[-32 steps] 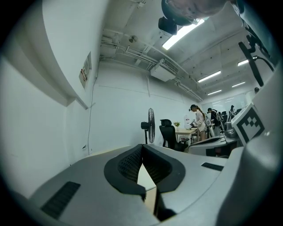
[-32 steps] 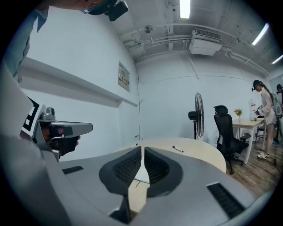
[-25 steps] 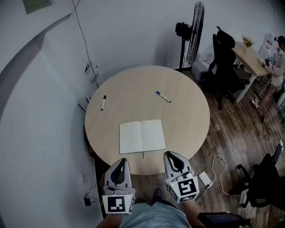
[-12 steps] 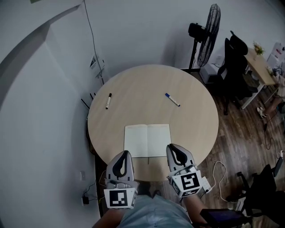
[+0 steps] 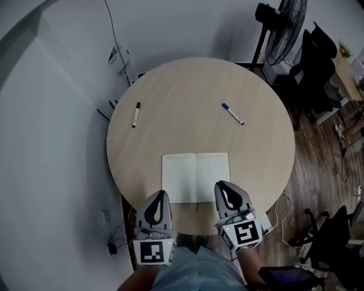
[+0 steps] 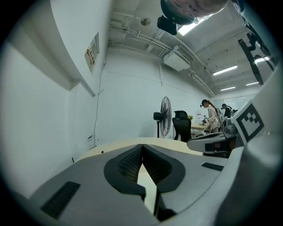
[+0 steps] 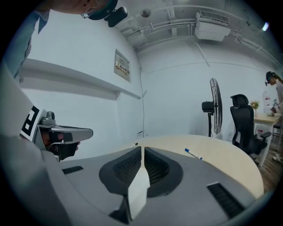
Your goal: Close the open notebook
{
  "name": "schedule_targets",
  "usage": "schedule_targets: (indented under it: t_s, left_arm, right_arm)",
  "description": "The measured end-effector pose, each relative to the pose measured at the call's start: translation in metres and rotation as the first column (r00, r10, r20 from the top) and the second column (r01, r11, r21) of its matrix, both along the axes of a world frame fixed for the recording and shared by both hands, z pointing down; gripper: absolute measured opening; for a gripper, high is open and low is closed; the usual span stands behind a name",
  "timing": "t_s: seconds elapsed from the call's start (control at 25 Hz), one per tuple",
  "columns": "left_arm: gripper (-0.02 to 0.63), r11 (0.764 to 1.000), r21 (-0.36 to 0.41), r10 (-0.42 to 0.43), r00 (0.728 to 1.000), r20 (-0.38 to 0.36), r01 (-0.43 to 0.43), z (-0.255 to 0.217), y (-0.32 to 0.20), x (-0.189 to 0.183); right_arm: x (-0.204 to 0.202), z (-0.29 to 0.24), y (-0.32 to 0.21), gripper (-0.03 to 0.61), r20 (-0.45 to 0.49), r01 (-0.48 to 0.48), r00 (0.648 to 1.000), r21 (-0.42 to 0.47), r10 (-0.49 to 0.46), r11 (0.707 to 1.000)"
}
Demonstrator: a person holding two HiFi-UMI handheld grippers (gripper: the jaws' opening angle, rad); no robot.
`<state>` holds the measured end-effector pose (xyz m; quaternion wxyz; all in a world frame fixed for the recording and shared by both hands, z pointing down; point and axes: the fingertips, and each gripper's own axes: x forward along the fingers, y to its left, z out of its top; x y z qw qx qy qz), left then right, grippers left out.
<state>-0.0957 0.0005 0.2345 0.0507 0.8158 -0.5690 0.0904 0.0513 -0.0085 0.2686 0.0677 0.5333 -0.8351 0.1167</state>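
Note:
The open notebook [image 5: 196, 176] lies flat with white pages up, near the front edge of the round wooden table [image 5: 187, 91]. In the head view my left gripper [image 5: 161, 193] is shut and empty, its tip at the notebook's near left corner. Shut and empty too, my right gripper [image 5: 220, 184] has its tip over the near right corner. I cannot tell whether either touches the page. The left gripper view looks along the shut left gripper [image 6: 142, 145] across the table. In the right gripper view, the right gripper [image 7: 143, 148] shows its jaws meeting, and the notebook is hidden below it.
A black marker [image 5: 136, 114] lies at the table's left, a blue marker [image 5: 232, 113] at its right. A standing fan [image 5: 287, 17] and black office chairs [image 5: 318, 62] stand beyond the table. The wall runs close along the left. Cables lie on the floor at right.
Both grippers have moved forward from beyond the table's near edge to the notebook's near corners. The notebook and markers have not moved on the table.

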Motion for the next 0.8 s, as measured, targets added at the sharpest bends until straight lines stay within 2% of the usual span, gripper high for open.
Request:
schedule_targets:
  t_s: [0.36,0.6,0.8]
  left_arm:
    - [0.02,0.988,-0.155,-0.017,1.0,-0.013,0.015,0.085,-0.039,-0.018]
    - [0.02,0.967,-0.253,-0.031,0.999,-0.039,0.02,0.139,-0.051,-0.025]
    - [0.02,0.942,-0.334,-0.05,0.999,-0.02,0.041,0.179,-0.056,-0.036]
  right_arm:
    - [-0.017,0.069,-0.035,0.051,0.003,0.018,1.0,-0.119,-0.018,0.993]
    - [-0.029,0.111,-0.051,0.051,0.012,0.035,0.999,-0.185,-0.033,0.982]
    - [-0.041,0.136,-0.062,0.051,0.033,0.062,0.998,-0.228,-0.056,0.972]
